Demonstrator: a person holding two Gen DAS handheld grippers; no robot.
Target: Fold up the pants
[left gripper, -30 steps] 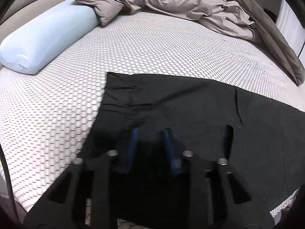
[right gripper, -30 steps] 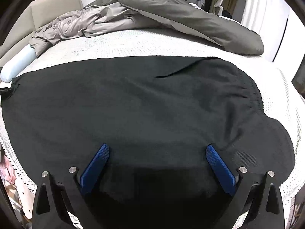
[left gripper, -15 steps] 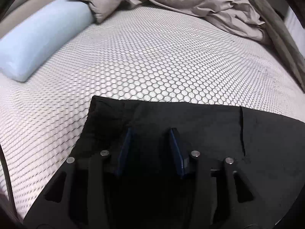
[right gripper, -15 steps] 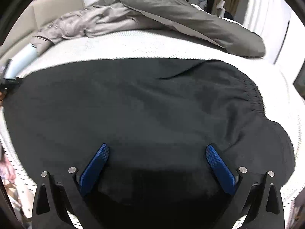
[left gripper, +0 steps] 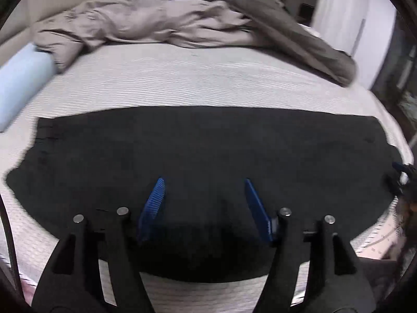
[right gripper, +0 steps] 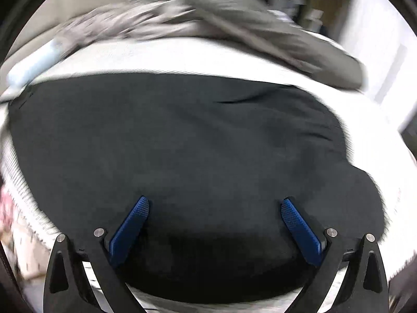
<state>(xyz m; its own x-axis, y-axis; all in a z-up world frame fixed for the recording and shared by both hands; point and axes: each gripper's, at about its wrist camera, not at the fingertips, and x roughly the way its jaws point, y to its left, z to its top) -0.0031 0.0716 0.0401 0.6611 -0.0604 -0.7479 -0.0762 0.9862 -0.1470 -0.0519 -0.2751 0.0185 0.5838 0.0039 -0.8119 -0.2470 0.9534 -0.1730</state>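
Note:
The black pants (left gripper: pixel 203 146) lie flat across the white bed, folded lengthwise, and fill the near half of both views (right gripper: pixel 182 151). My left gripper (left gripper: pixel 204 182) is open and empty, held above the near edge of the pants. My right gripper (right gripper: pixel 215 203) is wide open and empty, above the wider waist end of the pants. The right wrist view is blurred by motion. The other gripper's tip (left gripper: pixel 402 172) shows at the far right of the left wrist view.
A crumpled grey-brown duvet (left gripper: pixel 182 23) lies along the far side of the bed. A pale blue bolster pillow (left gripper: pixel 20 78) lies at the far left. The white honeycomb mattress cover (left gripper: pixel 195 78) shows between pants and duvet. The bed's near edge (left gripper: pixel 208 294) runs just below the pants.
My left gripper has opened, let go of the pants and pulled back and up, so the whole garment is in its view. The right gripper stays open and has shifted slightly.

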